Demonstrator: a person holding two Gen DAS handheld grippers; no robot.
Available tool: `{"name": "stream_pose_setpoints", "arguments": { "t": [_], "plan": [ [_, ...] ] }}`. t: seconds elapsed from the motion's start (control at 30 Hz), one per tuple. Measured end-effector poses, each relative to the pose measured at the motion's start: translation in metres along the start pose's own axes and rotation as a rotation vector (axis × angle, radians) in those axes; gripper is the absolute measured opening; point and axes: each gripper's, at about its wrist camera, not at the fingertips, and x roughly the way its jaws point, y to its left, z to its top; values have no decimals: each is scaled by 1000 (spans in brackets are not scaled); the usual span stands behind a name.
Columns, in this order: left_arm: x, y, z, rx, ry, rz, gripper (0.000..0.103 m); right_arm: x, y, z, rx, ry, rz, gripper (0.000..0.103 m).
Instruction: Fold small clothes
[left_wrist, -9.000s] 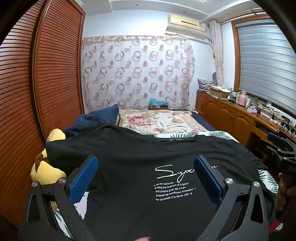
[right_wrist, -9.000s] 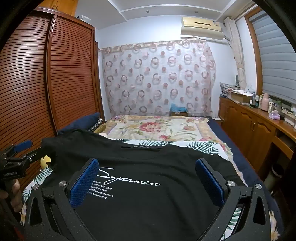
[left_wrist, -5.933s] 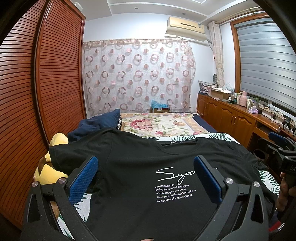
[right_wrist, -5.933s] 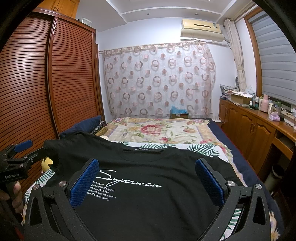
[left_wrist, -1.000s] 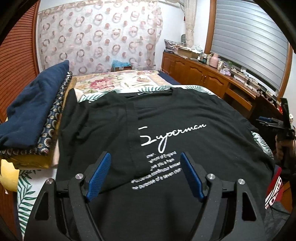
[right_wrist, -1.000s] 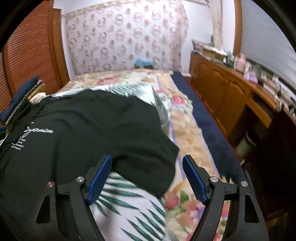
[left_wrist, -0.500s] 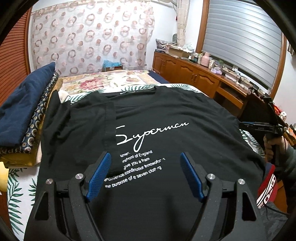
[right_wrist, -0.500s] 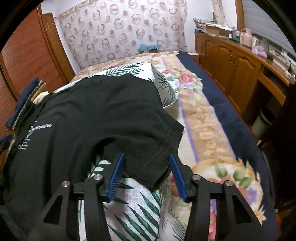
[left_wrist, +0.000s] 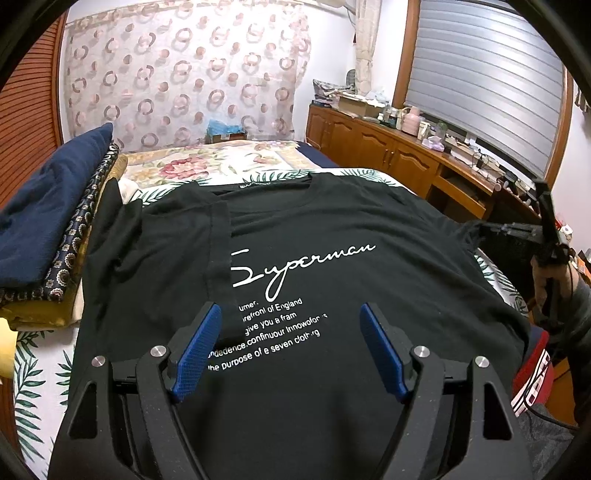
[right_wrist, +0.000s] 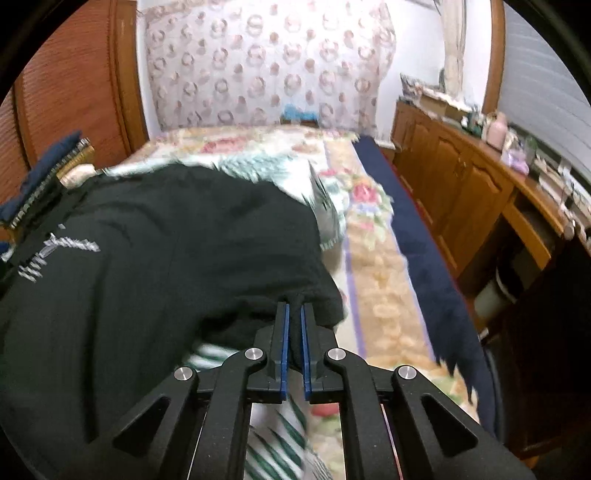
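Black cotton-like fabric, matte and softly creased, makes up the T-shirt (left_wrist: 332, 221), which is spread front-up across a bed (left_wrist: 192, 162). White cursive lettering and small block text are printed on its chest, directly ahead of the left gripper (left_wrist: 291, 325). The jaws of that gripper are spread wide and nothing is held between them; the blue ribbed pads (left_wrist: 195, 347) are seen above the printed lines, and whether they touch the cloth cannot be told. To the left of these jaws one sleeve is seen folded inward over the shirt body, its hem running as a straight band.

A stack of folded bedding (left_wrist: 55, 206), navy on top over a patterned layer and a yellow one, is seen further left. A leaf-print sheet (left_wrist: 29, 369) shows beneath the shirt edge.

In the right wrist view, which is motion-blurred, the right gripper (right_wrist: 293, 325) is seen with its jaws closed on the shirt's sleeve edge (right_wrist: 317, 295), dark cloth bunched between the narrow blue pads. Ahead and to the right of these jaws a floral bedspread (right_wrist: 373, 258) and a navy border are shown, detail the left view lacks. The left view alone shows the printed text legibly and the wooden cabinet (left_wrist: 373, 151) along the window wall in sharp form.
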Motion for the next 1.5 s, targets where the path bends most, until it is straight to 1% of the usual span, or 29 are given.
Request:
{"name": "stream_pose_setpoints", "arguments": {
  "t": [0.1,0.2,0.27,0.37,0.5,0.6,0.67,0.77,0.8,0.83,0.9,0.93,0.97,1.03,1.1,1.17,1.23,1.27,1.33,1.37,1.4,1.47,1.5],
  "plan": [
    [0,2,0,-5,-3,2,78,-14,18,8,-34,-65,35,5],
    [0,4,1,-10,-6,2,78,-28,46,13,-81,-107,102,5],
    [0,3,1,-10,-6,2,78,-27,68,10,-93,-82,144,5],
    [-2,4,1,-11,-9,0,78,-20,98,-8,-135,-47,212,5],
    [-5,3,3,-5,-16,1,78,-7,113,-32,-148,0,224,5],
    [-7,1,3,-6,-22,-5,78,-3,112,-44,-140,16,225,5],
    [-8,-1,3,-4,-22,-9,78,-2,109,-49,-135,23,210,9],
    [-9,-4,4,0,-25,-19,78,-11,106,-51,-116,23,203,18],
    [-9,-6,5,3,-27,-24,78,-18,105,-45,-111,21,200,27],
    [-9,-7,6,4,-29,-27,78,-23,103,-45,-109,15,196,39],
    [-10,-11,10,8,-37,-43,78,-33,99,-44,-110,-6,180,51],
    [-9,-12,11,11,-39,-47,78,-36,95,-39,-108,-16,169,54],
    [-9,-14,13,15,-40,-48,78,-41,92,-40,-100,-23,150,55],
    [-7,-18,16,25,-43,-50,78,-38,85,-39,-79,-20,109,55],
    [-5,-21,19,35,-42,-53,78,-26,76,-35,-63,-10,75,55],
    [-2,-24,20,45,-40,-52,78,-10,67,-35,-35,20,48,55],
    [0,-26,21,53,-36,-51,78,8,59,-37,-7,54,50,55],
    [1,-27,21,55,-34,-53,78,22,66,-28,0,72,57,55],
    [3,-28,20,54,-29,-55,78,35,65,-30,13,109,74,55],
    [3,-27,19,54,-25,-56,78,38,65,-26,12,121,81,55],
    [4,-27,18,55,-22,-55,78,40,66,-25,8,130,89,51],
    [4,-27,16,52,-16,-53,78,46,73,-24,-17,130,82,48],
    [4,-26,16,50,-14,-53,78,47,74,-22,-26,129,87,40]
  ]
}}
